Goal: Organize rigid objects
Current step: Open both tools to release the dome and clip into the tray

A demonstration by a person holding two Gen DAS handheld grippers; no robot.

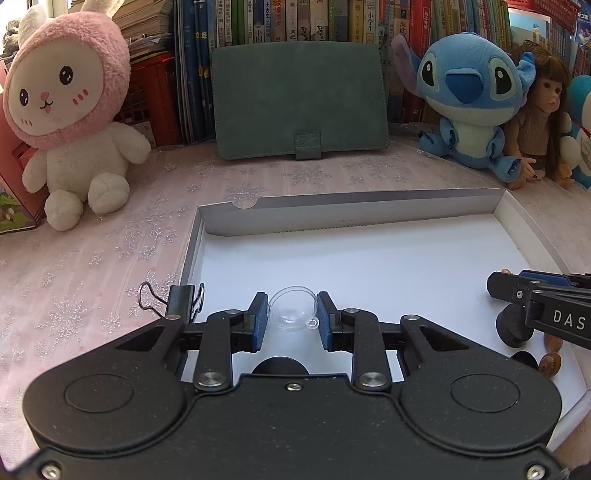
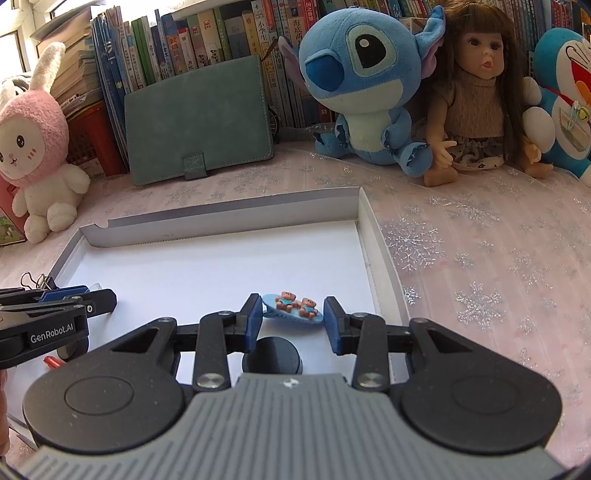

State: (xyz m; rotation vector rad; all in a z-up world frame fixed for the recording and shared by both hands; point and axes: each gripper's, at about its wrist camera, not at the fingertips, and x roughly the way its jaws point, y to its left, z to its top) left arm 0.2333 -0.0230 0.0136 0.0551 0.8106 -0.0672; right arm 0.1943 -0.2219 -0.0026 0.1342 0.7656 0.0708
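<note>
Landmark: we place everything against the white cardboard tray [image 1: 498, 210] lying on the pink snowflake-patterned surface [image 1: 92, 258].
Left tool: our left tool [image 1: 291, 314] sits over the tray's near left part, its blue pads pinching a clear plastic half-dome [image 1: 291, 312] that has a small loop on its rim.
Right tool: our right tool [image 2: 293, 314] sits over the tray's near right part, pads pinching a blue hair clip [image 2: 291, 308] end to end; two small bear figures sit on top of the clip.
Binder clip: a black binder clip [image 1: 181, 299] grips the tray's left wall, just beside the left tool.
Small pieces: brown bead-like bits [image 1: 550, 363] lie inside the tray near its right wall; we cannot tell what they are.
Behind the tray: a green felt case [image 1: 299, 99] leans on a row of books [image 1: 295, 18], with a pink rabbit plush [image 1: 74, 122] to the left, and a blue plush [image 1: 472, 99] and a doll [image 2: 476, 99] to the right.
</note>
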